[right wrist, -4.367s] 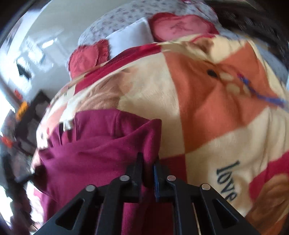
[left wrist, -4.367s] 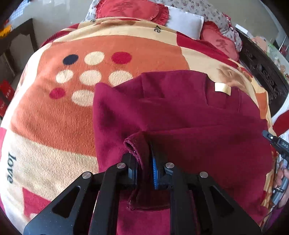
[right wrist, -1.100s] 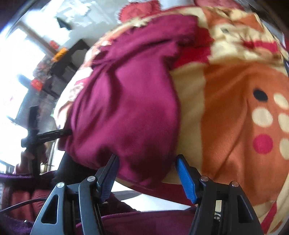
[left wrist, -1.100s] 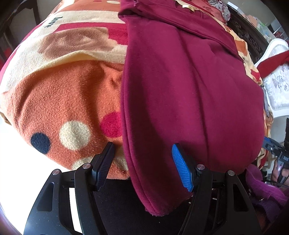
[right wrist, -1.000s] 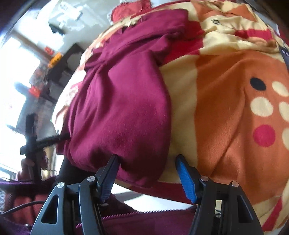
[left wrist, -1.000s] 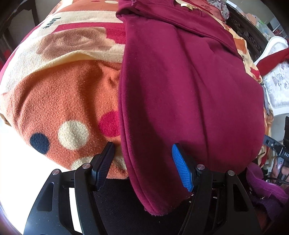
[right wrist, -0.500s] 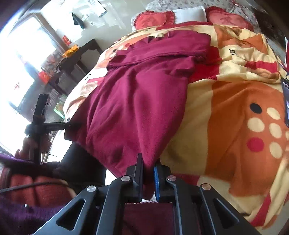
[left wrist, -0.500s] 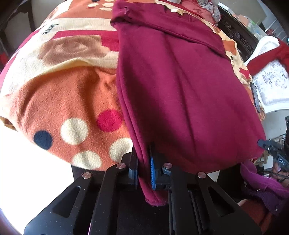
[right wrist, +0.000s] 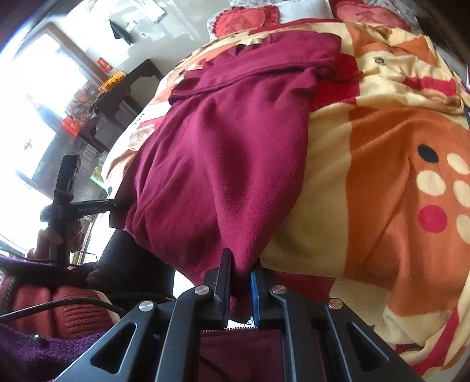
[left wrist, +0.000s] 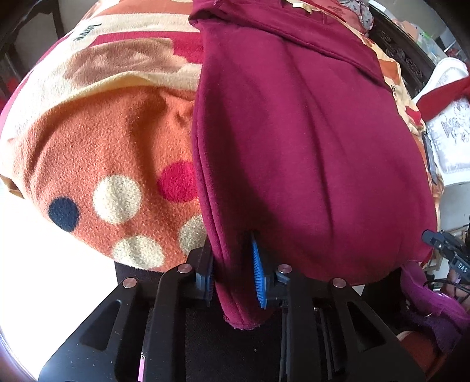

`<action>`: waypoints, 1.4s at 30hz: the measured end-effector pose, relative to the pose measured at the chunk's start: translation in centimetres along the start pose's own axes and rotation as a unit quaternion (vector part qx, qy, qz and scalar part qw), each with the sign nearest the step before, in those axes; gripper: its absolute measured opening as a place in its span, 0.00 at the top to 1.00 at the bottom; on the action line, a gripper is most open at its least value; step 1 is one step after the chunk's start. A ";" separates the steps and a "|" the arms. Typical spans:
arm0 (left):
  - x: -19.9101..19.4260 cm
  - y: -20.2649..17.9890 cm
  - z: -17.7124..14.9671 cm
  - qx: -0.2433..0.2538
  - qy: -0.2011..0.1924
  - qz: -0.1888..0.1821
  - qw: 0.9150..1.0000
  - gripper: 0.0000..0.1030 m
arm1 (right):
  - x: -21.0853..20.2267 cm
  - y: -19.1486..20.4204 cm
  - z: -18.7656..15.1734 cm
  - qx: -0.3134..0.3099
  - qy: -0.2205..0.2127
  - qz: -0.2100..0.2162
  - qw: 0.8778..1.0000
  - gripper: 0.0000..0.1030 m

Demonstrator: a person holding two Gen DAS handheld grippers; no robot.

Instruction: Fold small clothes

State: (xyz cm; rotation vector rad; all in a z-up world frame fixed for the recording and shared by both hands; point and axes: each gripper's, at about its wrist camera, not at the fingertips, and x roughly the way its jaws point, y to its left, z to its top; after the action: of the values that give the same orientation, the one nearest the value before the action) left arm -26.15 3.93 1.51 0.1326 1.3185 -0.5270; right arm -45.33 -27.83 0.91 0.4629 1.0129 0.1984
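Note:
A maroon garment (left wrist: 308, 132) lies lengthwise on the patterned fleece blanket (left wrist: 102, 147), its hem hanging over the near edge of the bed. My left gripper (left wrist: 230, 249) holds a thick fold of the hem's left corner; its jaws are opening slightly, but both blue pads (left wrist: 257, 270) still touch the cloth. My right gripper (right wrist: 239, 264) is shut on the hem's right corner of the garment (right wrist: 220, 152). In the right wrist view the left gripper (right wrist: 76, 205) shows at the far corner, held by a hand (right wrist: 50, 238).
Red and white pillows (right wrist: 243, 20) lie at the head of the bed. Dark wooden furniture (right wrist: 129, 85) stands beyond the left side, and a carved dark frame (left wrist: 405, 55) and a white-and-red cloth (left wrist: 449, 117) are on the right. A purple sleeve (right wrist: 29, 346) is close below.
A second ago both grippers stood open around the hanging hem. They have since closed on its two corners. The left jaws now stand a little wider than half a second ago.

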 end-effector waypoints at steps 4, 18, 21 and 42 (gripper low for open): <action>0.1 -0.1 0.0 0.004 0.000 -0.004 1.000 0.74 | 0.9 -0.5 0.1 0.017 0.005 0.003 1.000 0.88; -1.2 0.6 1.0 -0.006 -0.016 -0.050 0.999 0.92 | -1.1 1.2 2.1 -0.010 -0.033 0.025 0.999 0.89; -3.3 1.5 2.0 -0.018 -0.044 -0.067 0.997 0.92 | -2.3 1.0 3.3 0.001 -0.053 0.052 0.997 0.89; -10.3 0.8 19.4 -0.027 -0.244 -0.064 0.967 0.93 | -5.7 -1.1 18.6 0.042 -0.221 0.063 0.972 0.89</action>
State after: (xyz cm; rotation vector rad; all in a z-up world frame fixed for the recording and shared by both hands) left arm -10.16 0.14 16.13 -0.1240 0.8599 -0.5885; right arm -32.55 -36.15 13.04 0.6175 0.5564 0.1565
